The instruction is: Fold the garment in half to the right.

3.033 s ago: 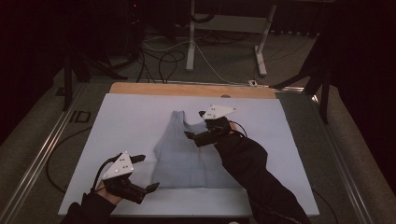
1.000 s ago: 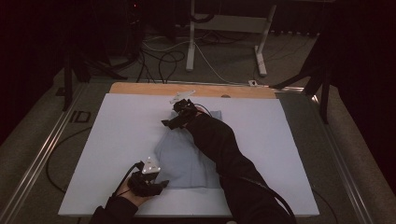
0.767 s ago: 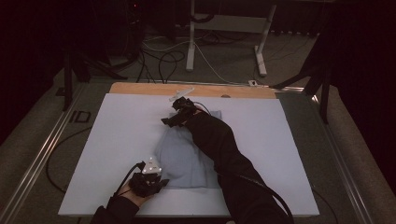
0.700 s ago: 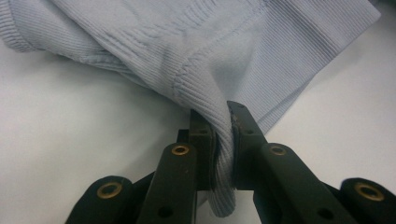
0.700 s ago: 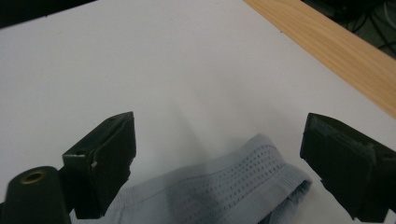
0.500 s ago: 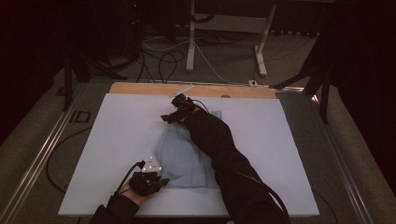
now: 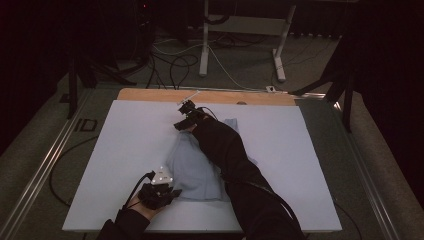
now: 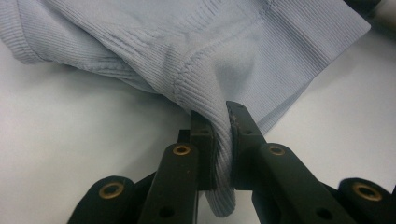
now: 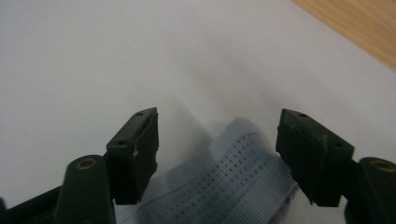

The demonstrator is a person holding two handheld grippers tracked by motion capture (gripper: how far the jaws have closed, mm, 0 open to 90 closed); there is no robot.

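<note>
Garment (image 7: 197, 165) of pale blue ribbed knit lying crumpled mid-desk (image 7: 125, 145), left claw (image 8: 219, 140) clamped tight on a fold of its near hem, right claw (image 9: 217, 135) at the far end, jaws apart and just closing, a perforated strap (image 9: 233, 172) lying untouched between them

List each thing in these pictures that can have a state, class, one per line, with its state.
Left gripper: jaws shut on a ribbed fold of the garment's hem.
Right gripper: jaws open, just been closing, a strap of the garment between them, unpressed.
Light blue garment: folded over, flat on the white board.
White board: level, bearing the garment.
</note>
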